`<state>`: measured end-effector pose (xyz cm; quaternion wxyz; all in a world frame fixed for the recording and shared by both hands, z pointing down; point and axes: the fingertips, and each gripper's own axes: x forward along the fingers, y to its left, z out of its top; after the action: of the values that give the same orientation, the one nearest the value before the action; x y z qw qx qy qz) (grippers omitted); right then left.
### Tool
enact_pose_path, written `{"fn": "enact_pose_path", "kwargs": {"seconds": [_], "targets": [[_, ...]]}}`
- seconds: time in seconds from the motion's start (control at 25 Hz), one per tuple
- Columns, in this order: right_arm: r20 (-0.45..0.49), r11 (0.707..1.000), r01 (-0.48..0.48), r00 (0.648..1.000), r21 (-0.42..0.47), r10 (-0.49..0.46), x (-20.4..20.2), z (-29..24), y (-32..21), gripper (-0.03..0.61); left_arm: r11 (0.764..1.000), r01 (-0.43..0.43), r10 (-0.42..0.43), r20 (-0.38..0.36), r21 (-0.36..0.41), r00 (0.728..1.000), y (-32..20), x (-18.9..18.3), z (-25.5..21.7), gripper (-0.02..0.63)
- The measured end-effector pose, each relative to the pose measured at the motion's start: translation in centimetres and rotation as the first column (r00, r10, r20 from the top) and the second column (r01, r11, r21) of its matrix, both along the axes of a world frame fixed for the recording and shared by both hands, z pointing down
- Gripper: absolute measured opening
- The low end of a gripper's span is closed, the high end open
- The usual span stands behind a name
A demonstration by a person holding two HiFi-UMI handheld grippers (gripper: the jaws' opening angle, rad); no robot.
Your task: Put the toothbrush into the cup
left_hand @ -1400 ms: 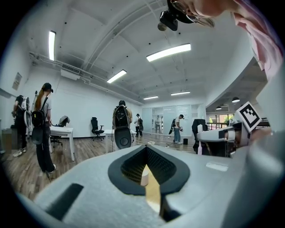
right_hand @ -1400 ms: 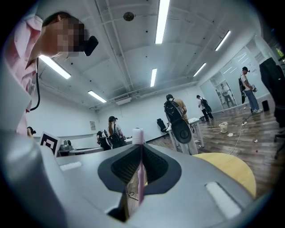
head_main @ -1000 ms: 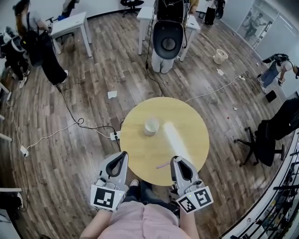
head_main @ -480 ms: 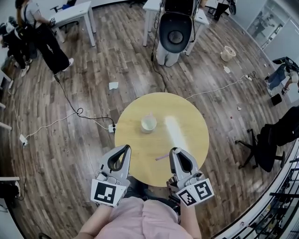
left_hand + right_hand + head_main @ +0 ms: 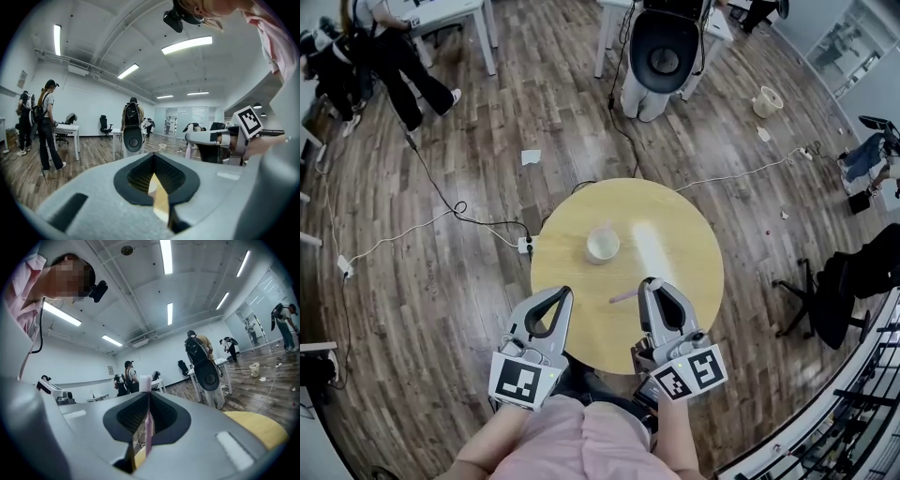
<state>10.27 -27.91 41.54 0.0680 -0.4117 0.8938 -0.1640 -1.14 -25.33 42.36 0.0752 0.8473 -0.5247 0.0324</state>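
Note:
A white cup (image 5: 602, 245) stands upright near the middle of the round yellow table (image 5: 694, 281). My right gripper (image 5: 651, 284) hovers over the table's near half, shut on a pink toothbrush (image 5: 624, 296) that sticks out to its left, a short way below and right of the cup. In the right gripper view the toothbrush (image 5: 146, 423) stands pinched between the jaws of the right gripper (image 5: 147, 397), bristle head up. My left gripper (image 5: 561, 293) is at the table's near left edge, shut and empty. In the left gripper view the left gripper (image 5: 153, 159) shows only table through its slit.
A power strip (image 5: 528, 245) and cables (image 5: 441, 220) lie on the wood floor left of the table. A black office chair (image 5: 830, 286) stands to the right. A black-shelled machine (image 5: 664, 52) and white desks are beyond the table; people stand far left.
Both grippers have moved forward over the table's near edge. The right one has carried the toothbrush closer to the cup. The cup has stayed put.

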Motion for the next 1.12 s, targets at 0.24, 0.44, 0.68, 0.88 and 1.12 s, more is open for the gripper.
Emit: {"fn": "enact_pose_path", "kwargs": {"seconds": [0.24,0.44,0.68,0.88,1.12], "targets": [[-0.011,0.999,0.005,1.000,0.033,-0.005,-1.1,0.9,-4.2,0.023,1.000,-0.023,0.024,0.033,-0.007,0.999,-2.1,0.6,2.4,-0.003],[-0.029,1.000,0.008,1.000,0.014,-0.008,-2.2,3.5,-8.1,0.023,0.998,-0.033,0.035,0.050,-0.055,0.998,-3.6,0.7,5.1,-0.003],[-0.059,1.000,0.013,0.998,-0.026,-0.015,-3.5,7.7,-11.7,0.023,0.995,-0.024,0.026,0.028,-0.097,0.999,-4.5,0.3,7.1,-0.003],[-0.091,0.996,0.025,0.995,-0.089,-0.033,-4.8,13.3,-14.0,0.023,0.991,0.012,-0.014,-0.017,-0.131,1.000,-5.3,-1.1,8.2,-0.003],[-0.094,0.986,0.017,0.995,-0.169,-0.033,-5.0,17.7,-14.2,0.023,0.986,0.033,-0.039,-0.031,-0.161,0.999,-5.4,-1.8,8.9,-0.003]]}}
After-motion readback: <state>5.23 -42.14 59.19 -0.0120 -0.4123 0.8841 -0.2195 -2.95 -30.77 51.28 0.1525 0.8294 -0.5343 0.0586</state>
